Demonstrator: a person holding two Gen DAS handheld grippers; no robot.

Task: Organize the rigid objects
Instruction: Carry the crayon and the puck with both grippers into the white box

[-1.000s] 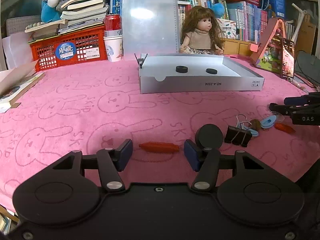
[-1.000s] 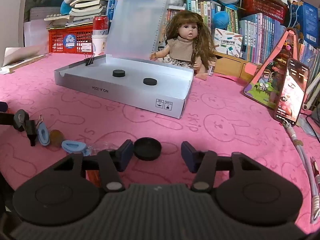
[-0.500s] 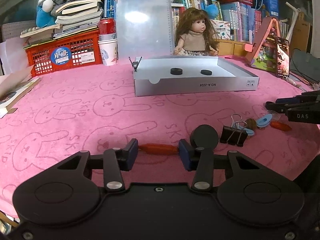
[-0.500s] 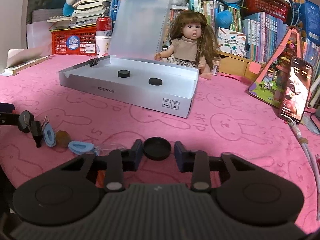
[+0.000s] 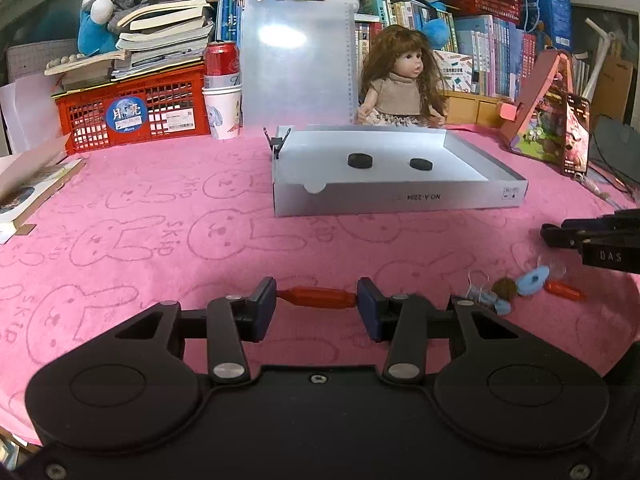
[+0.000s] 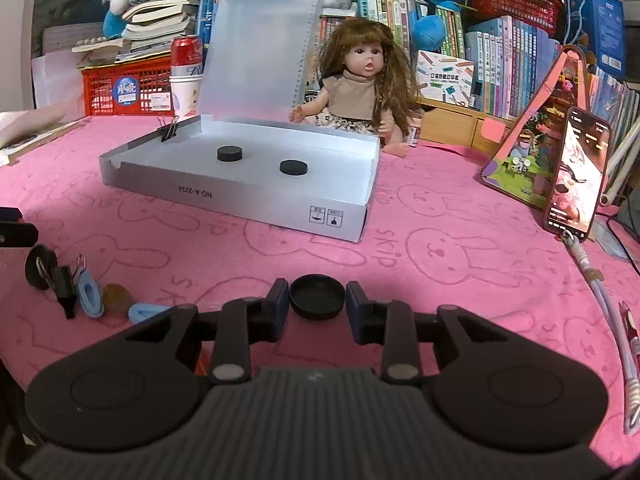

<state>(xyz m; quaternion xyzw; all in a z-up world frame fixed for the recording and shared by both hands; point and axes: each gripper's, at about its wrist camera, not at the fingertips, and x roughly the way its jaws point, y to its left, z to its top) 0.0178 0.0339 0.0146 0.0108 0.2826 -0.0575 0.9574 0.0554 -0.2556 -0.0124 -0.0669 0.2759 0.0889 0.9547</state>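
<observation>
- Clamped end to end between the blue pads of the left gripper is a slim, glossy red-orange piece, lying crosswise; its jaws have just closed in on it and stand narrowly apart.
- Jaws of the right gripper have likewise just drawn in, and their pads press on both sides of a round, matte black cap with a raised rim.
- Both held things sit low over the bench, covered by a fuzzy pink towel embossed with rabbit outlines; whether they touch it I cannot tell.
- Farther back on the towel stands a shallow white cardboard box, lid upright, with two flat black discs well apart on its floor and a black binder clip on its left wall.
- Loose pieces lie left of the right gripper: a black binder clip with wire handles, two light-blue oval pieces, a brown round thing.
- A long-haired doll sits behind the box.
</observation>
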